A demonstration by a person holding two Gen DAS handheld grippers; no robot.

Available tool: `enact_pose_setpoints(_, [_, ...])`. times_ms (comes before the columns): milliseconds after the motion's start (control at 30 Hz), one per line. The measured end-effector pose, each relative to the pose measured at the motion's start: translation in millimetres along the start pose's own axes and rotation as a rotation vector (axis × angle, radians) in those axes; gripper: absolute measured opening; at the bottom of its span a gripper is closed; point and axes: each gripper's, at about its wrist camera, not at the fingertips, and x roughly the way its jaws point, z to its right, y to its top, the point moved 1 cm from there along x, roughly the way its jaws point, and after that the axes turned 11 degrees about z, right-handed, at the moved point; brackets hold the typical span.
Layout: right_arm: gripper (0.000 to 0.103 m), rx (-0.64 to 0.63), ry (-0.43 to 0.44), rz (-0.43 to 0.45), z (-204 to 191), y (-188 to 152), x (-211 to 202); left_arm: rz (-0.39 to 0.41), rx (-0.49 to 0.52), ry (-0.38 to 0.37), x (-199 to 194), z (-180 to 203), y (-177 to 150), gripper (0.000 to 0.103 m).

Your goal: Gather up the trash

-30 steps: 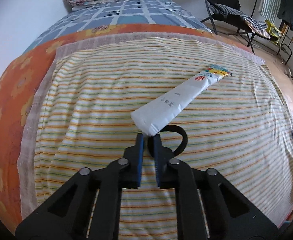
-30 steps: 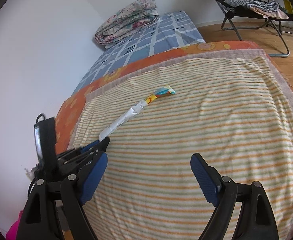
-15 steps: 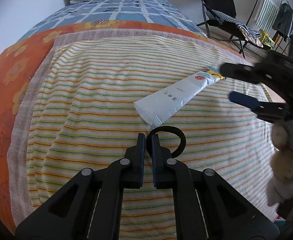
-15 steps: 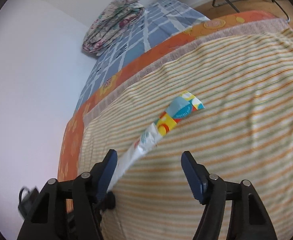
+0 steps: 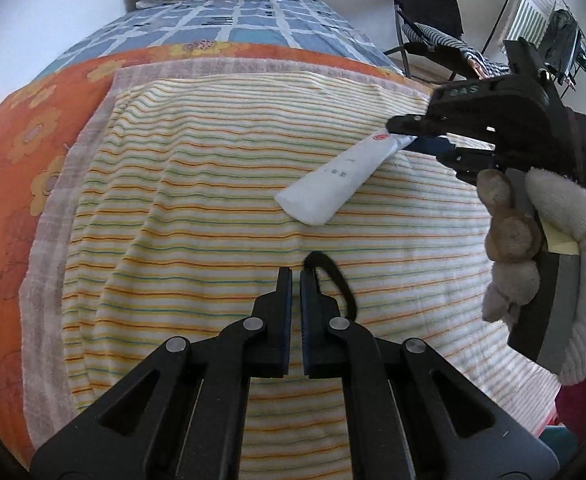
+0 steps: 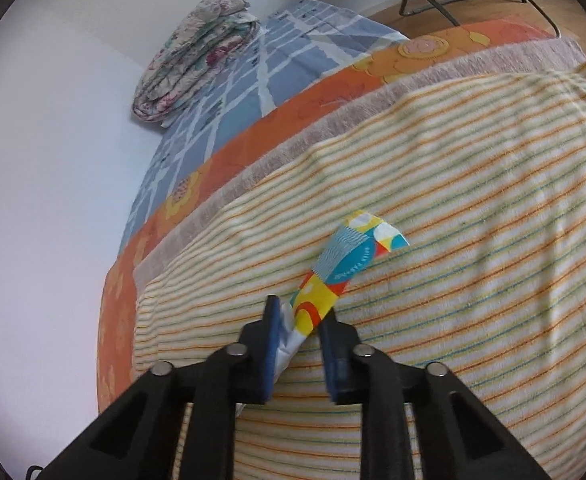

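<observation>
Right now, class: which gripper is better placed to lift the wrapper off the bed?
The right gripper: its jaws already straddle the wrapper. The left gripper is shut, short of it.

Left gripper: fingers pressed almost together, thin gap between them, nothing held, pointing forward, low over bed. Right gripper: fingers closed partway, squeezing wrapper between blue pads. Seen from left camera, right gripper reaches in from right side, fingers one above other. Right hand in white knit glove wraps around gripper handle, fingertips curled in front.
</observation>
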Motion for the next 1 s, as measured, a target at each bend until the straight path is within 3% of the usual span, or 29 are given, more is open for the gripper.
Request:
enact_pose_setpoints(33, [0.007,-0.004,0.006,0.009,-1.0,0.1,-4.1,0.003,-0.006,0.001,-2.3,-1.8,0.3,0.002])
enact_pose_setpoints(200, [0.003,-0.085,0.017,0.054,-12.6,2.9,-26.9,0.018,-0.013,0.003,-10.1,-7.0,2.9,0.001])
enact_pose_setpoints(367, [0.002,-0.195,0.011,0.14,-26.5,11.4,-65.4,-0.014,-0.028,-0.059,-10.0,-2.9,1.6,0.003])
enact_pose_setpoints(433, [0.002,-0.229,0.014,0.181,-29.0,16.0,-85.5,-0.025,-0.003,-0.057,-5.9,4.3,1.6,0.016])
enact_pose_setpoints(500, [0.002,-0.255,0.02,0.203,-30.1,19.6,-101.2,-0.035,0.009,-0.057,-1.4,11.0,1.6,0.053])
enact_pose_setpoints(567, [0.002,-0.289,0.023,0.214,-31.5,19.7,-114.3,-0.048,0.032,-0.063,4.8,18.8,1.9,0.06])
enact_pose_setpoints(700, [0.002,-0.352,0.018,0.22,-28.8,14.4,-135.5,-0.055,0.096,0.018,19.3,31.4,-0.9,0.059])
enact_pose_setpoints(733, [0.002,-0.362,0.018,0.215,-26.1,11.5,-142.3,-0.035,0.124,0.035,19.6,35.8,-2.6,0.055])
enact_pose_setpoints(800, [0.002,-0.374,0.019,0.207,-22.1,7.4,-151.4,-0.022,0.18,0.043,18.9,42.6,-6.0,0.027])
enact_pose_setpoints(867, [0.002,-0.386,0.023,0.201,-17.1,2.0,-165.3,-0.029,0.192,0.034,16.5,46.6,-5.9,0.005])
enact_pose_setpoints(1000, [0.002,-0.417,0.028,0.201,-11.9,-9.0,-188.7,-0.012,0.168,0.029,1.5,47.0,-3.3,0.004])
